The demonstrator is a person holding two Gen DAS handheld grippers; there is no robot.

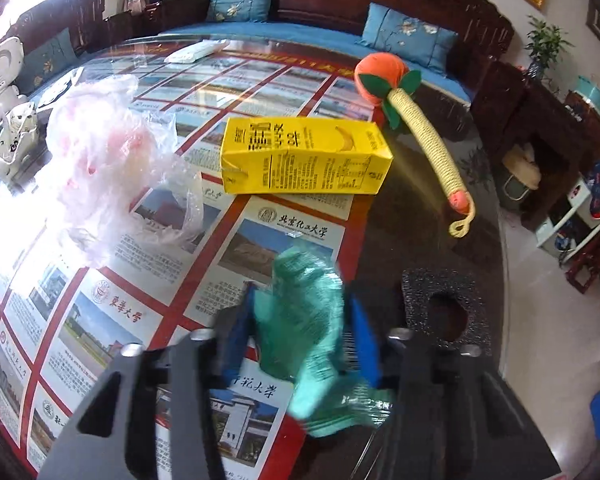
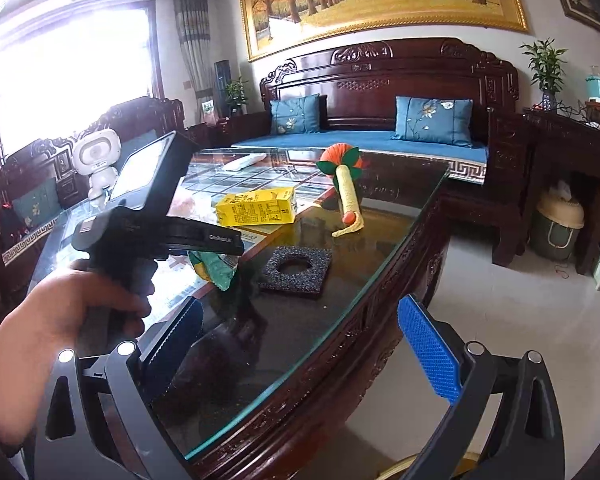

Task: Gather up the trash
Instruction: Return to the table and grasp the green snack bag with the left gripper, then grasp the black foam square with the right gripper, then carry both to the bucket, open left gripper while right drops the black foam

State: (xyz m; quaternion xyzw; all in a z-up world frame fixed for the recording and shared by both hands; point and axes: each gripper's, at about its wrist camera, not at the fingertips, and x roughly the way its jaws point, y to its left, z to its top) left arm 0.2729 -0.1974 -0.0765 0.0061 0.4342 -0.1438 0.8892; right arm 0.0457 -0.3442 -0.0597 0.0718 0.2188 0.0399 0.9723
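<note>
While the left gripper (image 1: 300, 344) is clamped on one crumpled green plastic wrapper (image 1: 304, 320), the right gripper (image 2: 300, 344) stands apart; one yellow carton (image 1: 304, 156) and one clear plastic bag (image 1: 112, 160) lie on the worktop (image 1: 400, 216).

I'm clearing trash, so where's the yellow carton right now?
The yellow carton lies on its side mid-table, between the crumpled clear bag and the orange-headed rope toy.

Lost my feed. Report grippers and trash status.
Left gripper shut on green wrapper. Right gripper open, empty. Yellow carton, plastic bag uncollected on table. Nothing blocking.
</note>
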